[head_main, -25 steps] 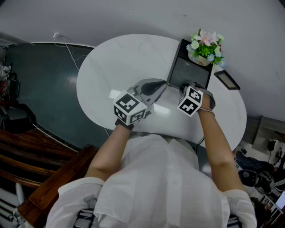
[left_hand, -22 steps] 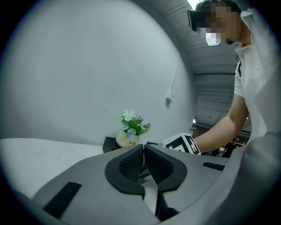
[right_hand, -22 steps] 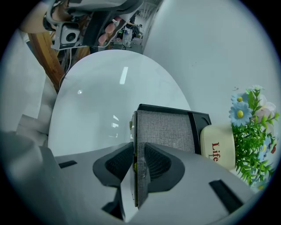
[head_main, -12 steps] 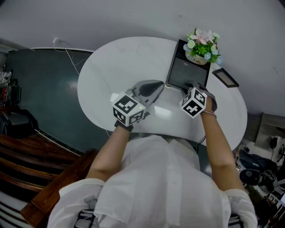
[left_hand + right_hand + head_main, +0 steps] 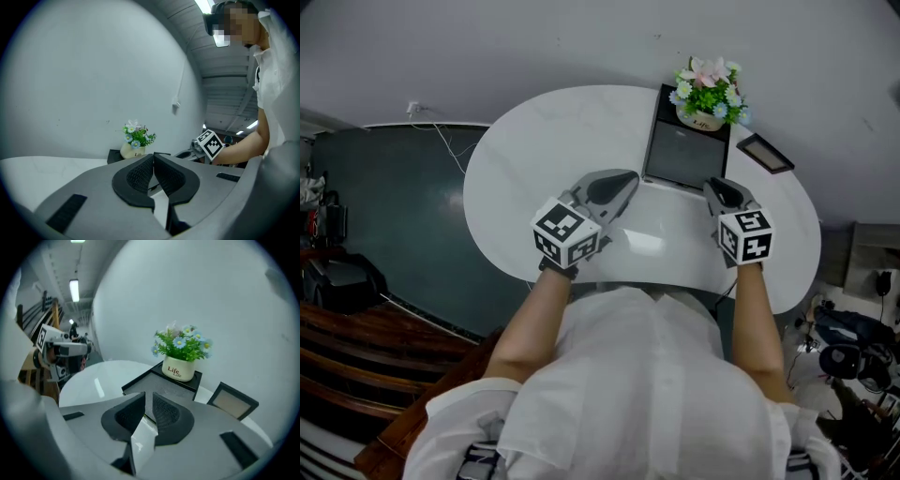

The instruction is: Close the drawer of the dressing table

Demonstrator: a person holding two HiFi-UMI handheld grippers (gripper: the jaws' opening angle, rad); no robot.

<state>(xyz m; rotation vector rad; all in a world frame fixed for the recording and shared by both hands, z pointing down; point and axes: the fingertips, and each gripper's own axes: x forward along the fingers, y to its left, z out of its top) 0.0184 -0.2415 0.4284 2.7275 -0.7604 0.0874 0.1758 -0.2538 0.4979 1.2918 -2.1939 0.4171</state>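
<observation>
— What's in front of them?

— A big white oval table (image 5: 516, 178), pushed up against a pale wall. The person in the white shirt stands at its near edge with both arms out over the top.

— And the dressing table drawer?

— At the back of the table, right of centre, there's a dark drawer box (image 5: 682, 155). Its shallow grey-lined drawer (image 5: 161, 390) reaches out from under the back part toward the person, so from here it looks drawn out, not pushed home.

— Is anyone touching it?

— Not that I can see. The right gripper (image 5: 713, 184) hangs just short of the drawer's near right corner, pointing down at it. Its jaws have just been closing, and only a narrow slit is left between the ribbed pads (image 5: 164, 411). Nothing is in that slit.

— The other one?

— The left gripper (image 5: 630, 177) sits over bare table to the left of the box, lying nearly level. Its jaws are pressed together at the tips, with nothing between them.

— Anything smaller about?

— A cream flower pot (image 5: 703, 117) with pink and blue blossoms stands on the back of the box. A small dark picture frame (image 5: 764, 153) lies on the table just to the right of it.
</observation>
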